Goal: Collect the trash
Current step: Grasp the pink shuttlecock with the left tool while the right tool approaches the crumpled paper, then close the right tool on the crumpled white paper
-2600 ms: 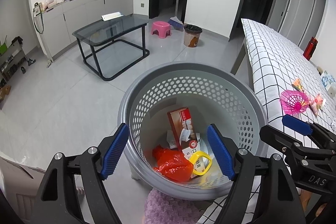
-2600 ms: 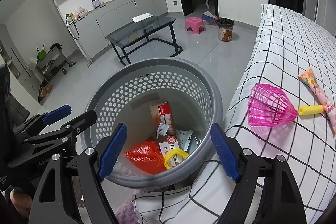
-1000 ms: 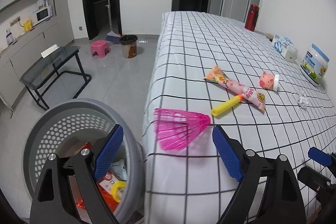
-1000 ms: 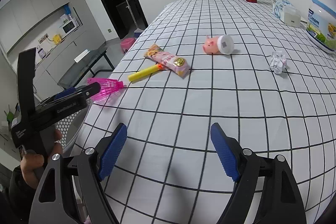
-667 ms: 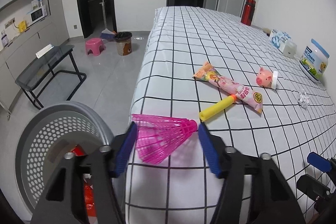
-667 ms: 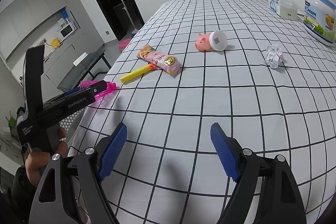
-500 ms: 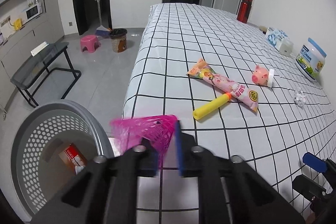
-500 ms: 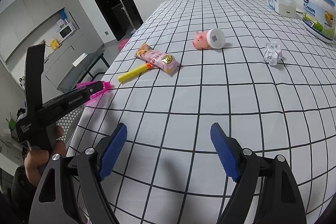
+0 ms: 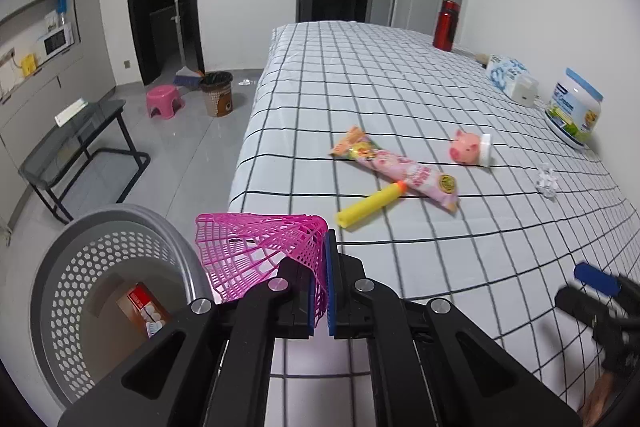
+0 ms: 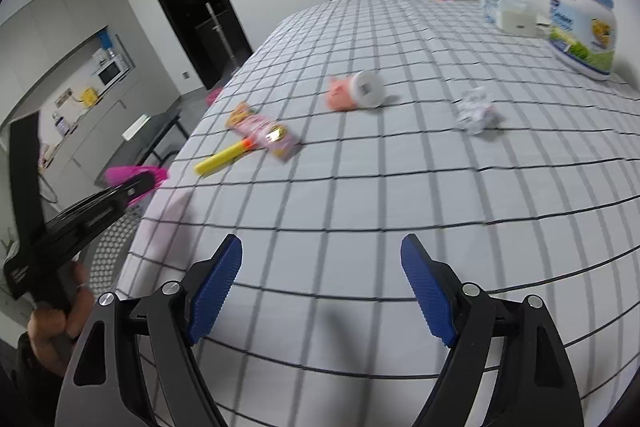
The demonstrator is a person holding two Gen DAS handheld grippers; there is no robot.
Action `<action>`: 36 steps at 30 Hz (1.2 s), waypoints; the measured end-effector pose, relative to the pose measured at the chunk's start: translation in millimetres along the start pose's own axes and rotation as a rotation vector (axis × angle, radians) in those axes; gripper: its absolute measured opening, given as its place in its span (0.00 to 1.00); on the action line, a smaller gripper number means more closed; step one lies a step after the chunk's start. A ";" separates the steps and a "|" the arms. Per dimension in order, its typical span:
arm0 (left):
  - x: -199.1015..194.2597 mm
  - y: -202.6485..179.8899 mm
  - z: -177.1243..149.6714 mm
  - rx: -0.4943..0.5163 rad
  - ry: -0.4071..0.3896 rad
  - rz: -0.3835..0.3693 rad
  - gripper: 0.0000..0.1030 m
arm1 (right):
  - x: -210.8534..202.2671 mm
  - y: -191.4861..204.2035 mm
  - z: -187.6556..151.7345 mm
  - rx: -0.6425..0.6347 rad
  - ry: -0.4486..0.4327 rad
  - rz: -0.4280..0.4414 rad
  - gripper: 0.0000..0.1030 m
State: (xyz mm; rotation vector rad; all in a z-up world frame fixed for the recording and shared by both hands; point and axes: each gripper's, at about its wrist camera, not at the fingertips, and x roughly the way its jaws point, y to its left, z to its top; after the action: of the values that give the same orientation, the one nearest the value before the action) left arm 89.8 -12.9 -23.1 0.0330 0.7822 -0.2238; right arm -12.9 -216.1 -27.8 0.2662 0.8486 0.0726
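The left gripper (image 9: 319, 281) has its blue pads pressed together on the narrow end of a pink mesh basket (image 9: 256, 251), holding it at the near left edge of the bed beside a grey perforated bin (image 9: 100, 291) that contains a red box; the right gripper (image 10: 320, 291) hangs with its jaws spread wide and nothing between them. On the white black-checked bedspread (image 9: 400, 99) farther off lie a yellow tube (image 9: 370, 205), a pink snack wrapper (image 9: 394, 169), a pink pig toy (image 9: 466, 151) and a crumpled paper ball (image 9: 547, 181), with a tub, tissue pack and red flask along the far right. Left of the bed, the grey tiled floor holds a glass table (image 9: 72, 143), a pink stool and a small waste bin.
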 end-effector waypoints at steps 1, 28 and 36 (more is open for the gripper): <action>-1.6 -4.4 0.0 0.007 -0.002 -0.005 0.05 | -1.6 -4.3 1.4 0.001 -0.004 -0.011 0.76; -1.7 -57.3 -6.6 0.043 0.037 -0.017 0.04 | 74.3 -99.3 87.9 0.010 0.059 -0.269 0.75; -2.2 -57.5 -8.2 0.042 0.041 -0.016 0.05 | 84.9 -100.5 94.2 -0.008 0.061 -0.287 0.46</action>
State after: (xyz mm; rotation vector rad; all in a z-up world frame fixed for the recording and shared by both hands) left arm 70.4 -67.7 -24.3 0.0709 0.8185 -0.2557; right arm 109.5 -317.8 -56.8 0.1332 0.9396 -0.1847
